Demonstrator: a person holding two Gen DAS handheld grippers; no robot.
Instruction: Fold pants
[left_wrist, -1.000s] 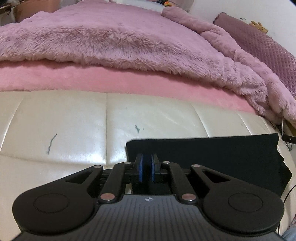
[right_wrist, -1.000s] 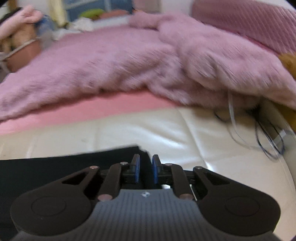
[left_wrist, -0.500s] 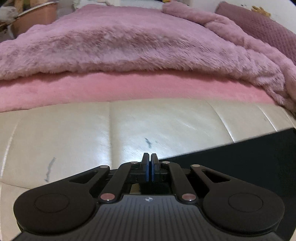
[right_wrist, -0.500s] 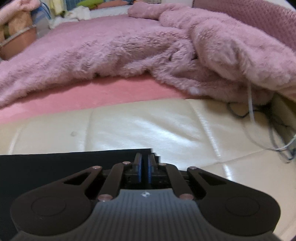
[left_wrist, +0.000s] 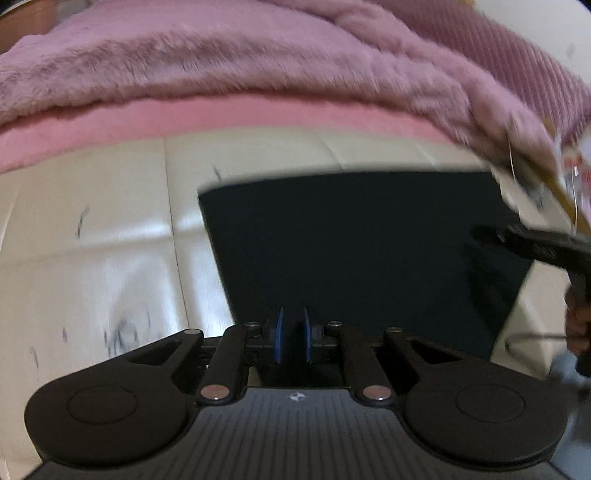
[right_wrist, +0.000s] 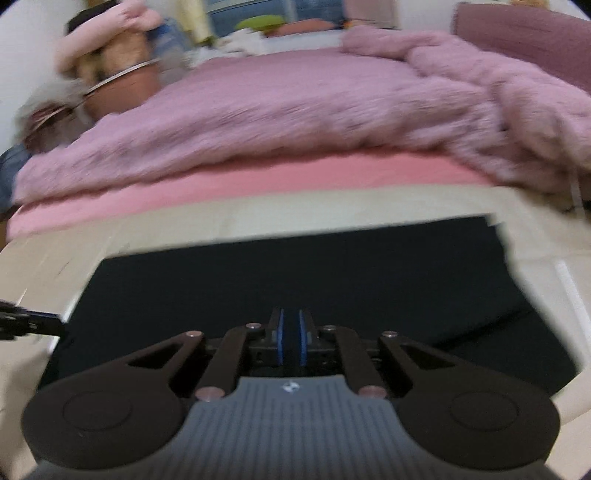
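While both tongs hover over it, the black cloth pants (left_wrist: 351, 251) lie flat as a compact dark rectangle on the cream padded leather bench (left_wrist: 110, 240), filling the centre and right of the left wrist view and the middle band of the right wrist view. Beyond the bench, across the top of both views, run a pink sheet (left_wrist: 221, 114) and a fluffy mauve blanket (left_wrist: 258, 55).

Left gripper (left_wrist: 291, 332): positioned at the near edge of the pants, lower centre of its frame. Its jaws have just been opening and stand a crack apart; no cloth is seen between the blue pads.

Right gripper (right_wrist: 290, 332): positioned over the near middle of the pants, clenched, with nothing visibly pinched.

Progress, as judged: the garment is already reduced to a tidy block with straight edges, and a crease at the lower right of the right wrist view suggests stacked layers. What remains appears to be, at most, one closing fold or a final smoothing. Blur prevents counting the layers.
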